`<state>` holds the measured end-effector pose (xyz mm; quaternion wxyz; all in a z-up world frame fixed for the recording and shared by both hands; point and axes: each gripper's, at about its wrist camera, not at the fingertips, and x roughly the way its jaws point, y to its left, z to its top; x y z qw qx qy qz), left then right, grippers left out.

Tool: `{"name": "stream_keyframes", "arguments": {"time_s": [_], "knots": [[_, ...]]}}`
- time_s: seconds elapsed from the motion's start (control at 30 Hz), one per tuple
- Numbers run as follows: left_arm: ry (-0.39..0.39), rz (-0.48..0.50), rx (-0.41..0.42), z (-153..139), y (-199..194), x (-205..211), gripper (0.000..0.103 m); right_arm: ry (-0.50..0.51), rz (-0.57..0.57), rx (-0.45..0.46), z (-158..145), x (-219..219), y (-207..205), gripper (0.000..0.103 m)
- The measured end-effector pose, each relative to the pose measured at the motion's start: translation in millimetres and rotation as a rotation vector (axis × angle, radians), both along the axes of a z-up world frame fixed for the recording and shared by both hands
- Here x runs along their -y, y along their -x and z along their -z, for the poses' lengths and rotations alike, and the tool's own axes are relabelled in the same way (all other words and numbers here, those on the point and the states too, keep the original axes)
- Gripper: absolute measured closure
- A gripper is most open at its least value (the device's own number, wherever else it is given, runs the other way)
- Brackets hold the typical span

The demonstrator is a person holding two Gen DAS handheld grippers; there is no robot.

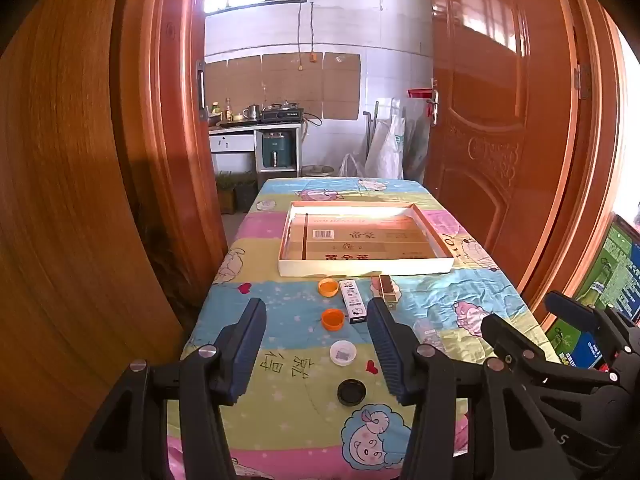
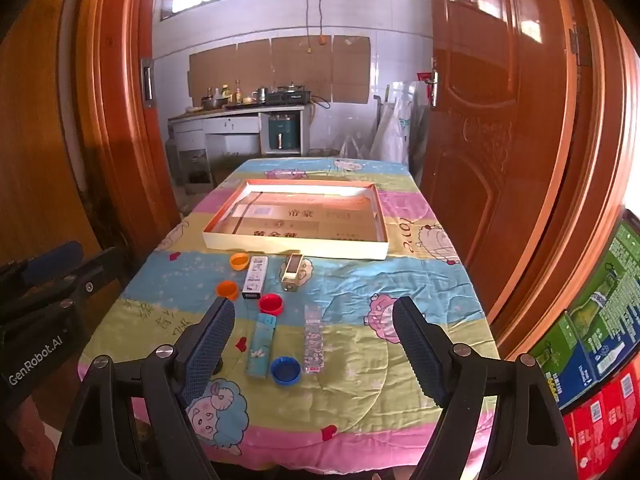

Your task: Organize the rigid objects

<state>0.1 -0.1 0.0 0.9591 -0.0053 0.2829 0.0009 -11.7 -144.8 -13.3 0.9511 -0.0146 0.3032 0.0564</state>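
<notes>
On the table with the cartoon cloth, nothing has been put away yet, as far as I can judge: the shallow tray at the far end holds none of the small things, only its printed cardboard floor. Everything I have to sort lies on the cloth in front of it: 2 orange caps, a white box beside them, a small open box, a red cap, a blue lighter, a blue cap and a clear patterned strip. My left camera also shows a white lid and a black lid nearer me. My left gripper hangs above the caps with its jaws apart and empty; my right gripper is spread wide over the lighter and strip, touching nothing. So all of the sorting is left.
</notes>
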Motion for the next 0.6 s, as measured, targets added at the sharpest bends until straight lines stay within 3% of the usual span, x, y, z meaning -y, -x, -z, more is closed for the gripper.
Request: {"name": "stream_keyframes", "arguments": {"time_s": [0.6], "knots": [[0.001, -0.001, -0.001, 1.8, 3.2, 2.9, 0.050, -0.003, 0.000, -0.003, -1.5, -1.9, 1.8, 0.021]]}}
